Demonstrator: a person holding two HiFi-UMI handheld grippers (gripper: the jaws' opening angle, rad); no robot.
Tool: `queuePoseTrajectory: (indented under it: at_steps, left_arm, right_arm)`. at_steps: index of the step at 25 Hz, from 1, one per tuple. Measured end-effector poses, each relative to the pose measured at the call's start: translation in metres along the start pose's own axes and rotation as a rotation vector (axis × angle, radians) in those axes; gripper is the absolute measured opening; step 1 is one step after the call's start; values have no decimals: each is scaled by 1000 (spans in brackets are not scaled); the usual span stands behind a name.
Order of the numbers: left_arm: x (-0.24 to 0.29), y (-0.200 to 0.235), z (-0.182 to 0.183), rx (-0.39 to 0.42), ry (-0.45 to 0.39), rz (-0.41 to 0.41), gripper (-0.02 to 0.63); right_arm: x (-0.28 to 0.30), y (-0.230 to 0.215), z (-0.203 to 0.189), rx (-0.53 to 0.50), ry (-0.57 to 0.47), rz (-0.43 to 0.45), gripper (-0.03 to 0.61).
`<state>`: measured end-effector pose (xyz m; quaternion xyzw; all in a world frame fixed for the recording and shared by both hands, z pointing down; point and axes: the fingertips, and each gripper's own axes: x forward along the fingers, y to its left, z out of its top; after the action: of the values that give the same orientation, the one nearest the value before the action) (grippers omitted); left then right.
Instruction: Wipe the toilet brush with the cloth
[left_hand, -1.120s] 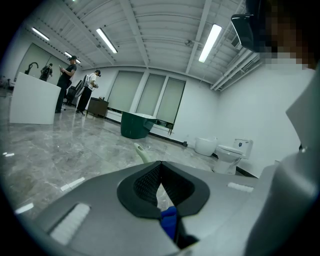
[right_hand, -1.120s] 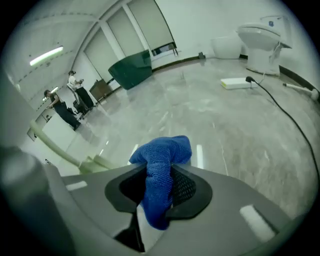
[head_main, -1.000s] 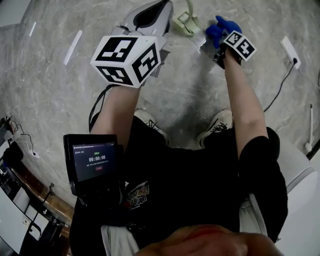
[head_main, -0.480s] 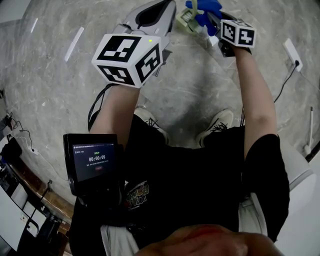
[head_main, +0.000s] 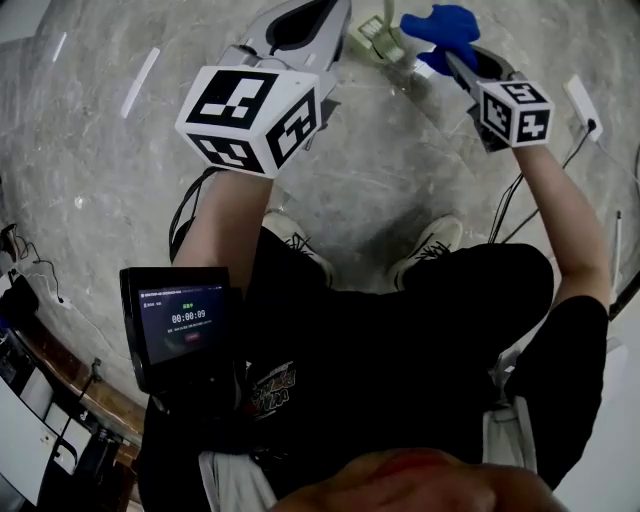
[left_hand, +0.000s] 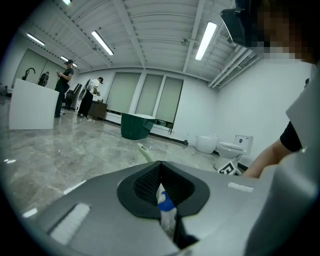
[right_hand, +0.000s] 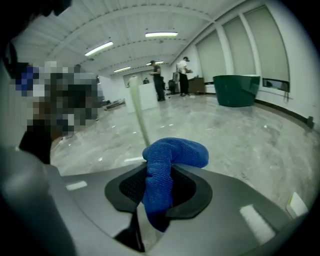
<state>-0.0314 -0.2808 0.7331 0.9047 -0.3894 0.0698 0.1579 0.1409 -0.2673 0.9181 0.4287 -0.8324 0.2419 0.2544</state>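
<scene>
The pale green toilet brush (head_main: 372, 38) stands on the marble floor at the top of the head view. Its thin handle (right_hand: 138, 112) rises upright beyond the right jaws, and its handle tip (left_hand: 145, 152) shows just over the left jaws. My right gripper (head_main: 452, 52) is shut on a blue cloth (head_main: 438, 22), which bulges out above the pads (right_hand: 172, 152), to the right of the brush. My left gripper (head_main: 325, 12) hovers left of the brush with its jaws closed together (left_hand: 159, 165). A white and blue sliver shows in the slit; I cannot tell what it is.
A chest-mounted screen (head_main: 185, 320) and the person's shoes (head_main: 432, 250) are below. A power strip (head_main: 582, 100) with a cable lies on the floor at right. A green bin (left_hand: 136, 125), toilets (left_hand: 207, 143) and people (left_hand: 65, 85) stand far off.
The right gripper has risen, rolled and shifted to the right with the blue cloth still in it. The left gripper has stayed put.
</scene>
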Motion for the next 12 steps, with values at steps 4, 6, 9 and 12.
queuePoseTrajectory:
  at_steps: [4,6,9,12]
  left_arm:
    - [-1,6,1,-55,-10,11,5]
    - [-1,8,4,-70,-21,10,5]
    - [-1,7,5,-71,-23,7,5]
    - [-3,6,6,-64,-31,12,5]
  right_arm:
    - [19,84,-54,-62,169,214,107]
    - [44,112,-82,-93,253,255,107]
    - [91,127,-113,-138,330,214,107]
    - [128,117,-117,-121,339,115,107]
